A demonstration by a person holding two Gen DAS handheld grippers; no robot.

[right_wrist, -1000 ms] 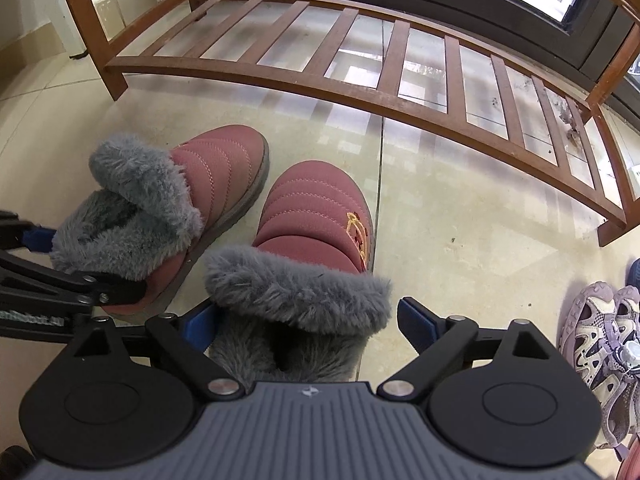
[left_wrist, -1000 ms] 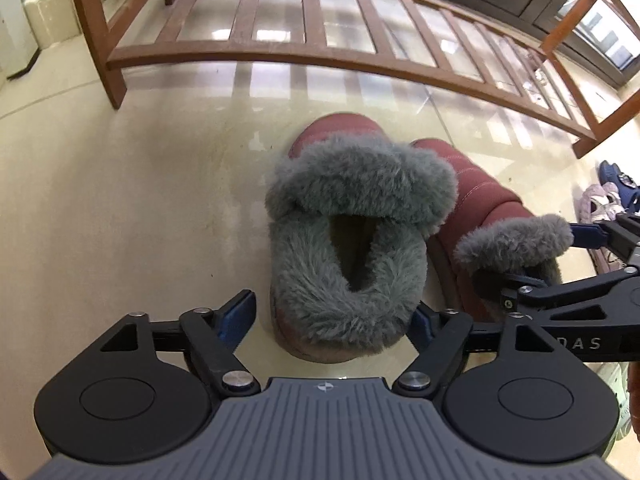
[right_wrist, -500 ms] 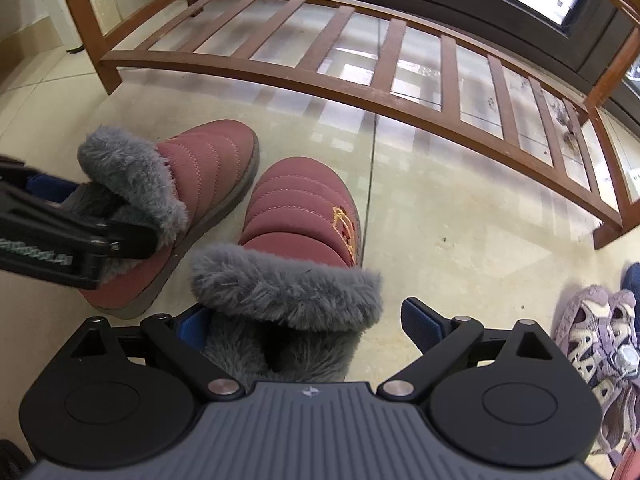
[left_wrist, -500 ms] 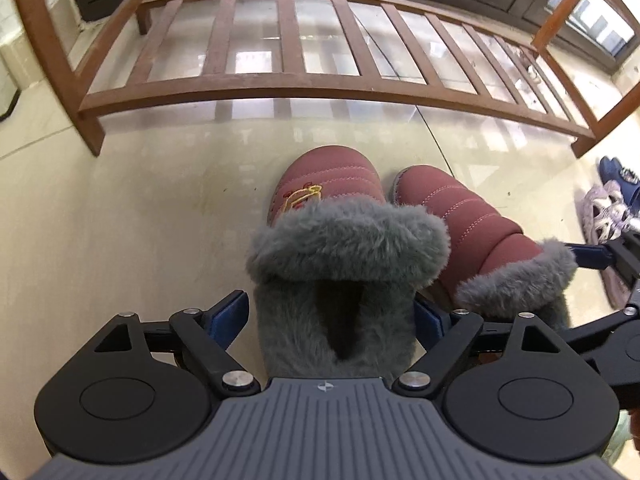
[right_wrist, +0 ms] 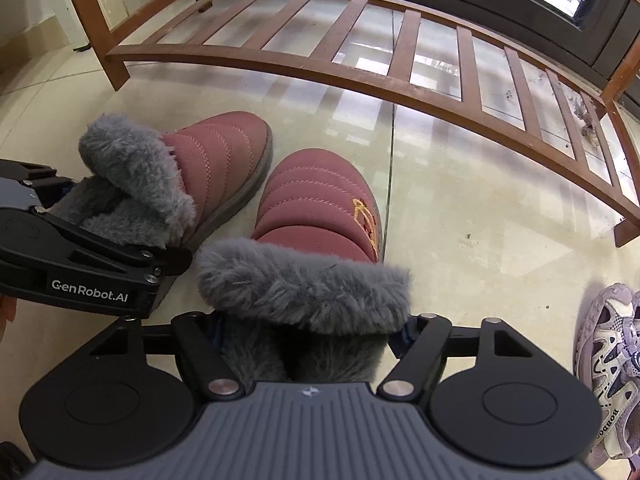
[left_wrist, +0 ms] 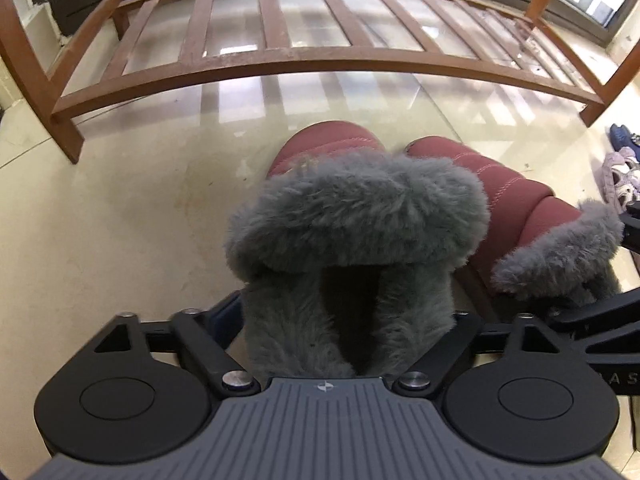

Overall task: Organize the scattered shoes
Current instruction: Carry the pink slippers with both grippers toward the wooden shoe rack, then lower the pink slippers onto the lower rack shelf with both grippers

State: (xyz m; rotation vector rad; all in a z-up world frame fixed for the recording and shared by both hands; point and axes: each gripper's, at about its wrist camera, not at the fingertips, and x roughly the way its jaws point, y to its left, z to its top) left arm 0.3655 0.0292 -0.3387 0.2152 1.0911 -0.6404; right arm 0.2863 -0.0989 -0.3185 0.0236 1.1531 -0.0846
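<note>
right wrist: glossy beige tile floor (right_wrist: 460, 208), wooden rack (right_wrist: 408, 36) behind.

Two fur-lined red slippers side by side on pale floor tiles, left slipper (left_wrist: 352, 240) and right slipper (right_wrist: 316, 248), toes almost touching, only a narrow wedge of floor between them. Ahead, low slatted wooden rack (right_wrist: 400, 64) across the whole width, a strip of bare floor between toes and its front rail. Open floor (left_wrist: 140, 220) wide to the left. To the right, clear tiles, then grey sandals (right_wrist: 608, 364) at the edge. Left gripper (left_wrist: 344, 324) and right gripper (right_wrist: 308, 332) close together, little room between them.
</note>
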